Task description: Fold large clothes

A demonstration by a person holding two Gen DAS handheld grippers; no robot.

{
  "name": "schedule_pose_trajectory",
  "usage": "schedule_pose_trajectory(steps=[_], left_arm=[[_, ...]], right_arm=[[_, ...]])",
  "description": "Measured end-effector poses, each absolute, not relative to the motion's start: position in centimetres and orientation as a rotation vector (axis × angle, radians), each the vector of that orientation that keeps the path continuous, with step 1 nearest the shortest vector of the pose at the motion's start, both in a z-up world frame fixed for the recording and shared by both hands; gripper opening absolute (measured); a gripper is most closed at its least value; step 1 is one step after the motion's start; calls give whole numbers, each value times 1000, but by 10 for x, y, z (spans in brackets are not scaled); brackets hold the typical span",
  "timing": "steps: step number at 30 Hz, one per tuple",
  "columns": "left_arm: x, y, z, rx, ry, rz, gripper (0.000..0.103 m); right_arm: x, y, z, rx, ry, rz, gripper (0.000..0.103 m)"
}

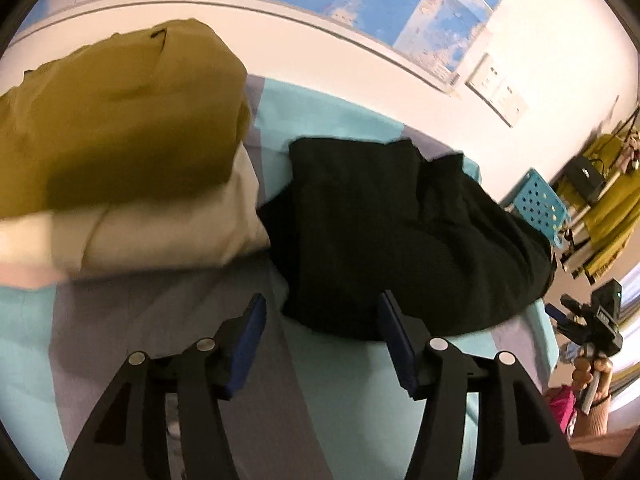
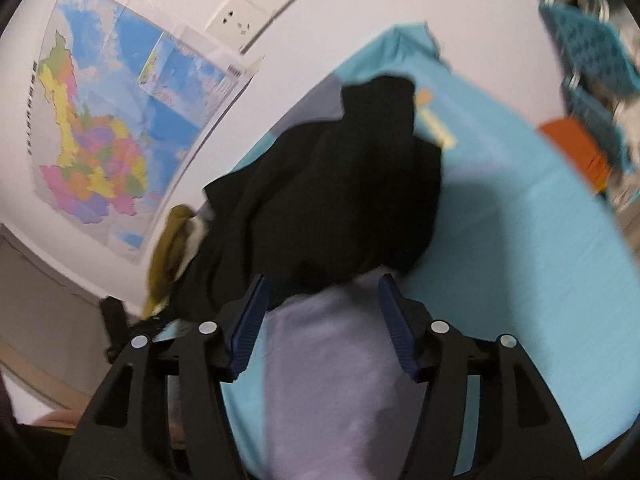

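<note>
- While I hold both grippers over the bed, my left gripper has its jaws apart with nothing between the blue pads; its tips sit at the near edge of the black garment without pinching it.
- My right gripper is likewise released, jaws spread, empty; its tips sit just at the garment's near hem, and grey sheet shows between the pads.
- That black garment lies in a rumpled heap on the striped teal-and-grey sheet, near the wall.
- Just beside it, to the left in the left wrist view, sits a stack: an olive garment on top of a cream one, touching the black one's edge.
- From the left wrist view I see the right gripper off at the right edge, held in a hand.
- A map hangs on the wall behind the bed, with sockets beside it.
- A blue perforated basket stands past the bed's far corner.
</note>
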State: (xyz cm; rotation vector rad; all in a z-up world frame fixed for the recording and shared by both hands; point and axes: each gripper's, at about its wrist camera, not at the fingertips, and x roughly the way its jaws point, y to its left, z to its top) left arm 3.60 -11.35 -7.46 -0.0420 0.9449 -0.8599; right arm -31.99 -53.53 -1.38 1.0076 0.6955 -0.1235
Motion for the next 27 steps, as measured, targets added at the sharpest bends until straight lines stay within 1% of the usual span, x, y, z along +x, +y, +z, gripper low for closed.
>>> schedule_pose_trajectory(steps=[3, 4, 5, 6, 9, 10, 14, 16, 17, 19, 24, 27], left_arm=[[25, -120, -81, -57, 981, -909, 60], [23, -125, -85, -64, 998, -922, 64], [22, -131, -89, -75, 1016, -927, 64], [22, -134, -92, -82, 1029, -926, 64], [27, -148, -105, -135, 1088, -941, 65], [27, -149, -104, -143, 1072, -938, 68], [29, -154, -104, -167, 1070, -935, 72], [30, -155, -105, -193, 1070, -934, 74], [30, -154, -105, -203, 1069, -933, 75], [32, -152, -104, -246, 1075, -934, 76], [40, -147, -107, -366, 1074, -927, 79], [45, -149, -107, -441, 1076, -913, 81]], right_arm=[[-313, -528, -21, 1061, 689, -63, 64], [-308, -525, -22, 1063, 693, -59, 67], [-305, -525, -24, 1068, 694, -60, 70], [-301, -524, -26, 1084, 689, -55, 75], [-286, -521, -32, 1099, 695, -47, 77], [-282, -519, -33, 1093, 705, -56, 79], [-273, -519, -41, 1132, 692, -81, 79], [-270, -520, -42, 1138, 683, -83, 81], [-268, -521, -42, 1144, 675, -95, 81], [-263, -520, -42, 1149, 666, -107, 85], [-260, -519, -42, 1151, 660, -136, 88], [-256, -521, -42, 1166, 643, -166, 91]])
